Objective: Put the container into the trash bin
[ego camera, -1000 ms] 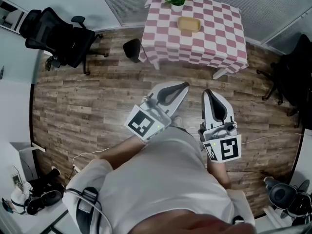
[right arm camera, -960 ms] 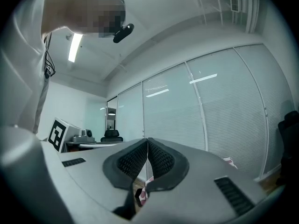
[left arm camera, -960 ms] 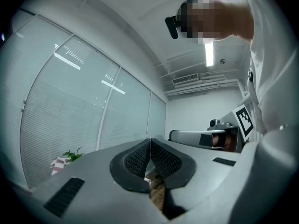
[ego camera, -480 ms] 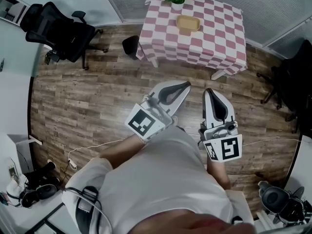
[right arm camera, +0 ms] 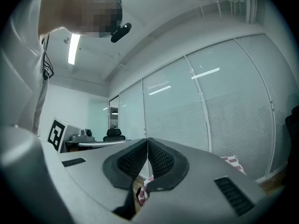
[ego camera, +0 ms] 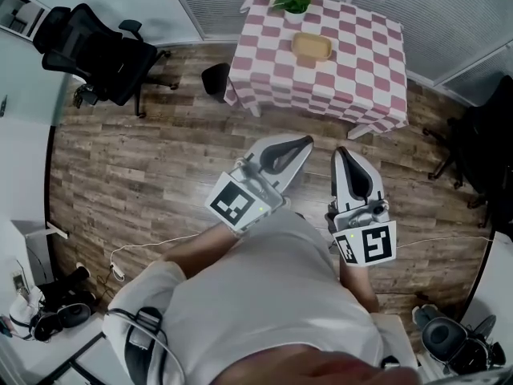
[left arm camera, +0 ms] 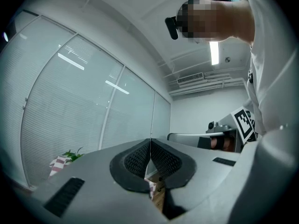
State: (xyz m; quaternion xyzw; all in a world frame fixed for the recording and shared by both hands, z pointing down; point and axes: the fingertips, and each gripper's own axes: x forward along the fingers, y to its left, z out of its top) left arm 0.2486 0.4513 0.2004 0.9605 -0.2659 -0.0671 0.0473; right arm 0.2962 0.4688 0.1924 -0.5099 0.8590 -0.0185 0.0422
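Head view, near to far: two grippers, left gripper [ego camera: 303, 142] and right gripper [ego camera: 342, 152], side by side before torso, pointing toward table. Both jaws pressed together, nothing between. One black trash bin [ego camera: 215, 81] on floor beside one checkered table [ego camera: 353, 70]. One yellow container [ego camera: 312, 46] on tabletop near one plant [ego camera: 290, 1]. Versus earlier frame, table slightly lower in view.

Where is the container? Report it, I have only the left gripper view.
Observer: The yellow container lies on the checkered table, close to the potted plant, on the side nearer the person.
Operator: Now give me the trash bin.
Observer: The black trash bin stands on the wooden floor at the table's left corner, as the head view shows it.
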